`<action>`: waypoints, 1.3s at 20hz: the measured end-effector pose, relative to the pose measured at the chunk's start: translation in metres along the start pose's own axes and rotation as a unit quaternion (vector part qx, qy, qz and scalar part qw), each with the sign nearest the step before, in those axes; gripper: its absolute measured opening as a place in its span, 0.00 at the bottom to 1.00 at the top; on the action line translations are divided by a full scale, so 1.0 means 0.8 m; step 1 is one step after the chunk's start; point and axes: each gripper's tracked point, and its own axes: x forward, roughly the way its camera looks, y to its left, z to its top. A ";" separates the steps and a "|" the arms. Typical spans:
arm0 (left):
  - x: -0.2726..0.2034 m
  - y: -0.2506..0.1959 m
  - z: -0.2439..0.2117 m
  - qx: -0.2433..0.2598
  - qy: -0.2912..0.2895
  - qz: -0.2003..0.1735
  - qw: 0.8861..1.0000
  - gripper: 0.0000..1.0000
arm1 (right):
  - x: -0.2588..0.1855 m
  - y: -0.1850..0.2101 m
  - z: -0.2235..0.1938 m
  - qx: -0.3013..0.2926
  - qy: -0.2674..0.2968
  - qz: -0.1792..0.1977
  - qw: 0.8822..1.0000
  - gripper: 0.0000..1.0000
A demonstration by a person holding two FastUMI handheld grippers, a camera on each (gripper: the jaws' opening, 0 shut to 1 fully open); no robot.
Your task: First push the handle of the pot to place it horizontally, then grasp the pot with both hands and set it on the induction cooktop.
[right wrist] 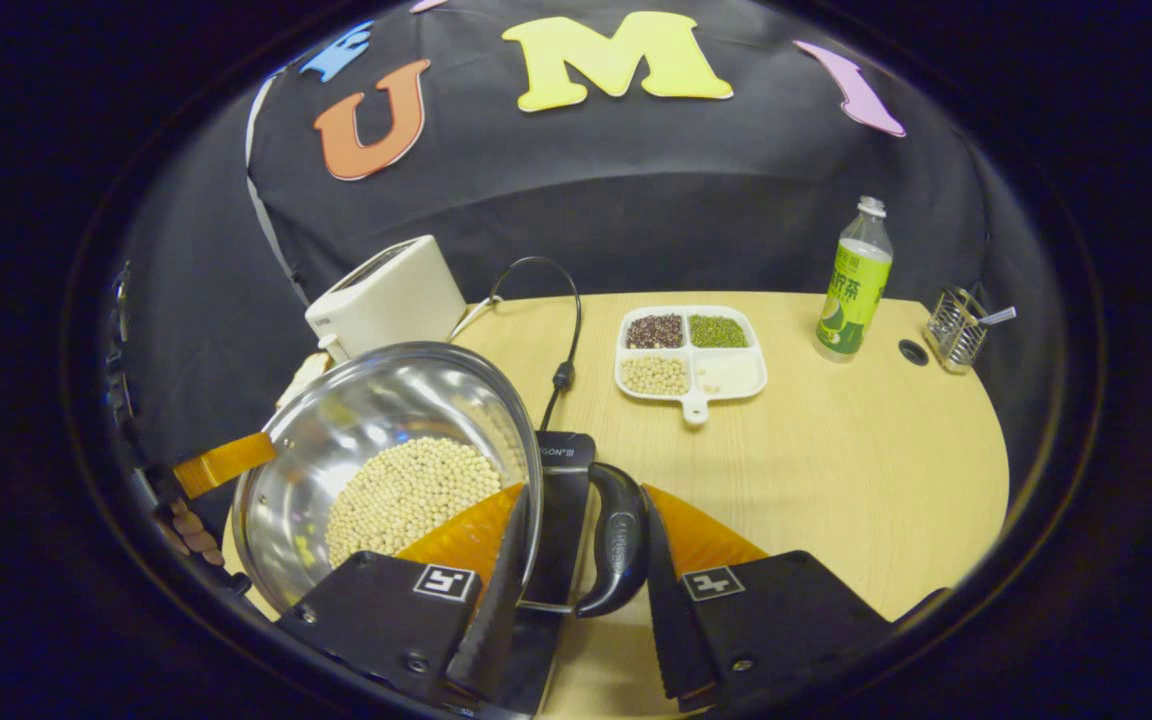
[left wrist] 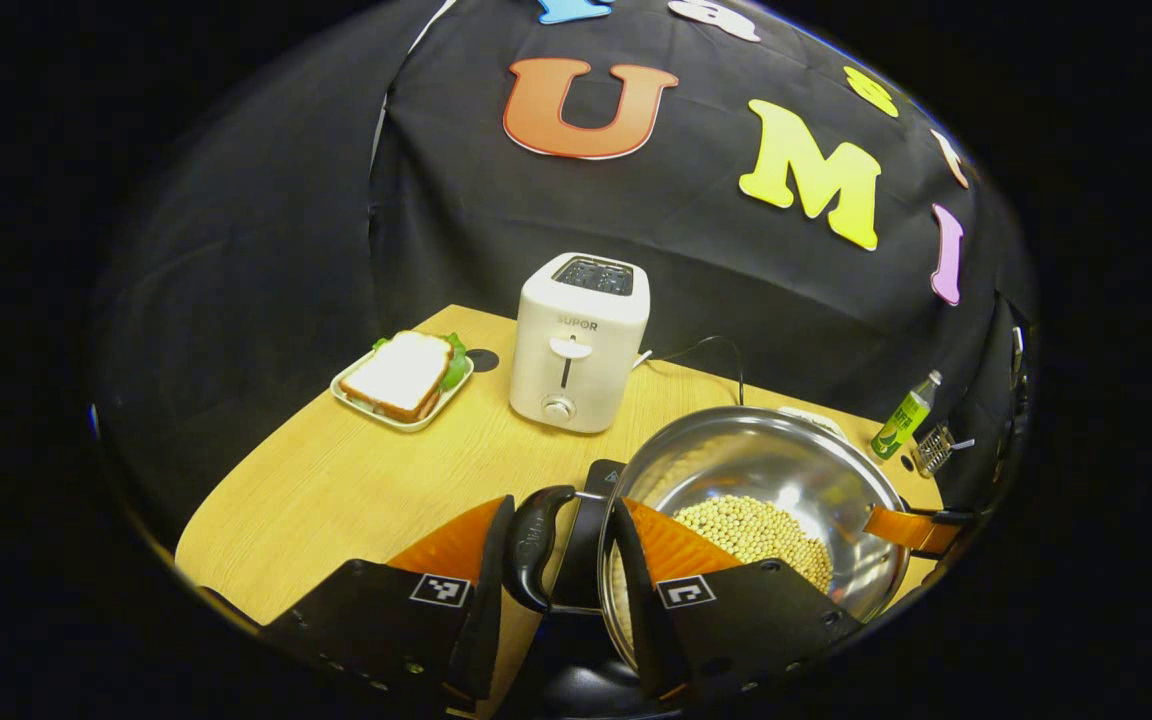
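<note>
The pot (left wrist: 766, 470) (right wrist: 386, 410) is at the near edge of the table (right wrist: 836, 450), between your two tools, with a bed of pale beans (right wrist: 406, 495) in its bottom. It sits over a black cooktop (right wrist: 561, 470); you cannot tell whether it rests on it or hangs just above.

Your left gripper (left wrist: 564, 510) is drawn narrow across the pot's left handle (left wrist: 536, 545), one finger outside the handle and the other inside the rim, both touching. Your right gripper (right wrist: 586, 495) clamps the right handle (right wrist: 618, 545) the same way.

The left gripper view gives you the far left: a white toaster (left wrist: 579, 340) with a brand word on its front, and a sandwich (left wrist: 401, 375) on a plate (left wrist: 386, 417). Past the pot, one finger (left wrist: 901, 527) of the other tool shows.

The right gripper view gives you the far right: a divided tray (right wrist: 693, 405) of grains, a green-labelled bottle (right wrist: 854, 280), a wire holder (right wrist: 956, 330) and a black cable (right wrist: 561, 330). The cooktop's panel bears partly hidden lettering. At the left is the hand (right wrist: 191, 530) holding the other tool.
</note>
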 end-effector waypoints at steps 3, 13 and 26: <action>0.002 -0.001 0.002 0.011 -0.002 -0.002 1.000 0.53 | -0.001 0.001 0.000 0.008 -0.003 -0.003 1.000 0.60; -0.004 0.006 0.003 0.008 0.006 -0.016 1.000 0.58 | 0.001 0.006 0.001 -0.003 -0.043 0.017 0.999 0.66; -0.174 0.019 0.034 -0.026 -0.090 0.006 0.996 0.95 | -0.118 -0.052 0.008 0.023 -0.157 0.044 0.986 0.97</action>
